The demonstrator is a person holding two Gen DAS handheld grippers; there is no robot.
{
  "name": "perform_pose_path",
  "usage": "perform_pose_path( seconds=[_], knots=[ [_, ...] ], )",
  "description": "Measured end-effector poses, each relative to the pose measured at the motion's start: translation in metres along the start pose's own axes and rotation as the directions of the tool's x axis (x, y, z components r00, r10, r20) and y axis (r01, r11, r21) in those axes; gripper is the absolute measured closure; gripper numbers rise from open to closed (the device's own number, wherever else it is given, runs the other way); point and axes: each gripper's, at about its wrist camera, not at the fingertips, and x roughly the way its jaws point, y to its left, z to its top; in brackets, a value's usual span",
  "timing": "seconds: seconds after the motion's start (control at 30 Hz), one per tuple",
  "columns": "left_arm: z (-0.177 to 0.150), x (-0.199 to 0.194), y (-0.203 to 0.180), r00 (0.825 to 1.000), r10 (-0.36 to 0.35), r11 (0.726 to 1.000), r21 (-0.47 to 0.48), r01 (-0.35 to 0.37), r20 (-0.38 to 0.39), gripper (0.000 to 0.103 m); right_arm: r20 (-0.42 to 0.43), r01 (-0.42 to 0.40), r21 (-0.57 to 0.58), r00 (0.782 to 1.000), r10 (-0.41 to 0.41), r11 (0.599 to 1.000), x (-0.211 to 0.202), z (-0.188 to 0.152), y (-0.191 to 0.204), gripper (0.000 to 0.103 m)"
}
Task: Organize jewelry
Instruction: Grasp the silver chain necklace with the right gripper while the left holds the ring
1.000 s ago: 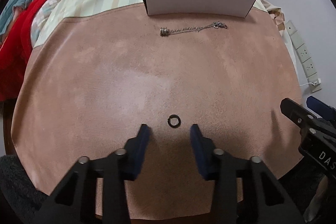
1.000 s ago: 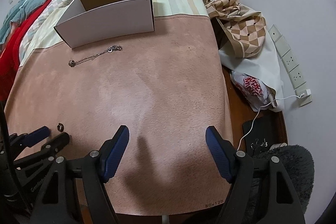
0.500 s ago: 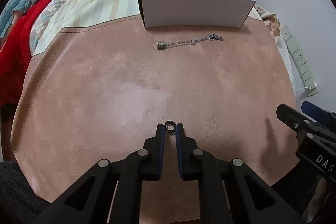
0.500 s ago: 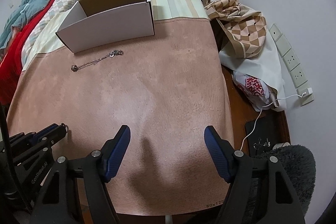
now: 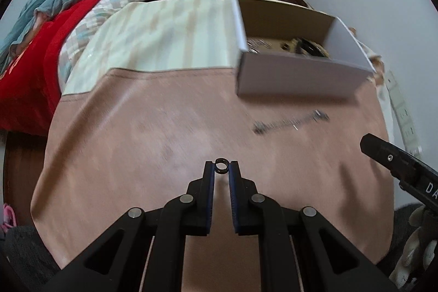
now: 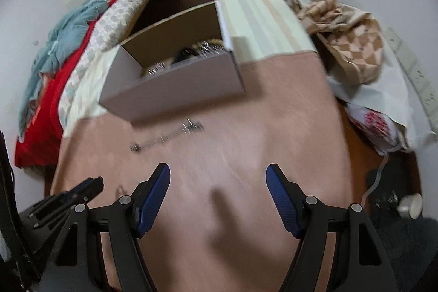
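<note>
Ring [image 5: 221,165] pinched at the tips of the left tongs [image 5: 221,168], low centre of the left view.

Small, dark and round, it sits above the pinkish suede-like table [image 5: 153,133] cover. A blurred silver chain [image 5: 291,123] lies beyond, before the open white cardboard box [image 5: 298,78] with jewelry inside. Right tongs [image 6: 218,179] gape wide with nothing between them, level over the table; crumpled checked cloth [image 6: 353,45] sits upper right.

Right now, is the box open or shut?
Open. The box has no lid on top, and both wrist views look down past its walls to jewelry lying inside.
</note>
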Motion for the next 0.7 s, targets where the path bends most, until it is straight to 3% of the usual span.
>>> perform_pose_path(
  seconds=[0.27, 0.33, 0.43, 0.5, 0.7],
  knots=[
    [0.018, 0.021, 0.018, 1.0, 0.011, 0.998, -0.057, -0.012, -0.019, 0.095, -0.002, 0.033, -0.111, 0.999, -0.033, 0.993, 0.049, 0.021, 0.032, 0.029],
    [0.019, 0.024, 0.02, 1.0, 0.01, 0.998, -0.061, -0.011, -0.026, 0.095, -0.014, 0.052, -0.136, 0.998, -0.055, 0.989, 0.06, 0.019, 0.036, 0.037],
    [0.019, 0.028, 0.025, 0.999, 0.011, 0.998, -0.069, -0.013, -0.033, 0.095, 0.044, 0.107, -0.207, 0.994, -0.1, 0.972, 0.063, 0.014, 0.049, 0.053],
    [0.018, 0.03, 0.027, 0.999, 0.011, 0.997, -0.075, -0.014, -0.038, 0.095, 0.051, 0.106, -0.211, 0.994, -0.097, 0.972, 0.062, 0.015, 0.049, 0.096],
    [0.017, 0.027, 0.027, 0.999, 0.003, 0.997, -0.073, -0.005, -0.034, 0.095, 0.056, 0.046, -0.172, 0.998, -0.037, 0.984, 0.044, 0.014, 0.039, 0.097]
  ],
)
